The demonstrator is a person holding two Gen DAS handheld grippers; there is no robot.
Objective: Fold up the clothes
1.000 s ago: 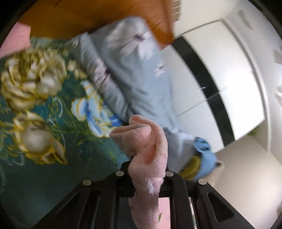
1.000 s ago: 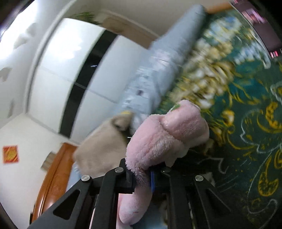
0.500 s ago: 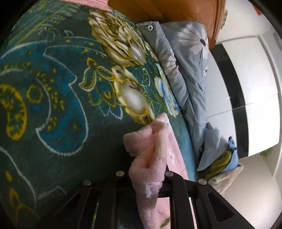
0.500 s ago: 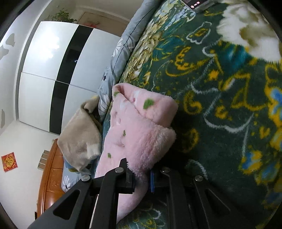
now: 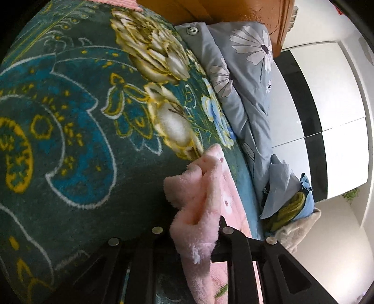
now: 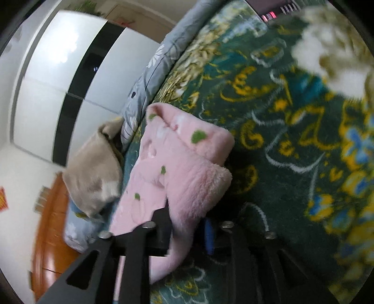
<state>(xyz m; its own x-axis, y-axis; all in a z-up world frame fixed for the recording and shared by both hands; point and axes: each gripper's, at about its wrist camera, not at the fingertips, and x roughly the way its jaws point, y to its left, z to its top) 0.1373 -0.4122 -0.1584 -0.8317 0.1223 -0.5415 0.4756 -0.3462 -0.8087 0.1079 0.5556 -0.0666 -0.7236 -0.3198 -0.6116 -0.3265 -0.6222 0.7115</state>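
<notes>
Fluffy pink fleece garment (image 5: 205, 187), dotted with green and white, lying folded on a plush dark-green floral blanket (image 5: 70, 140). Left gripper (image 5: 195, 230) low over the blanket, clamped tight on a bunched fleece edge. Right gripper (image 6: 187, 224) likewise low, pinching a thick doubled corner of the same garment (image 6: 177, 163). Only from the left wrist: smooth grey daisy-print pillow (image 5: 247, 58), orange wooden headboard (image 5: 233, 11), crumpled blue and yellow-green clothes (image 5: 289, 203). Only from the right wrist: the garment's flat folded rectangle, soft beige cloth (image 6: 93, 173) beyond it, slightly blurred.
</notes>
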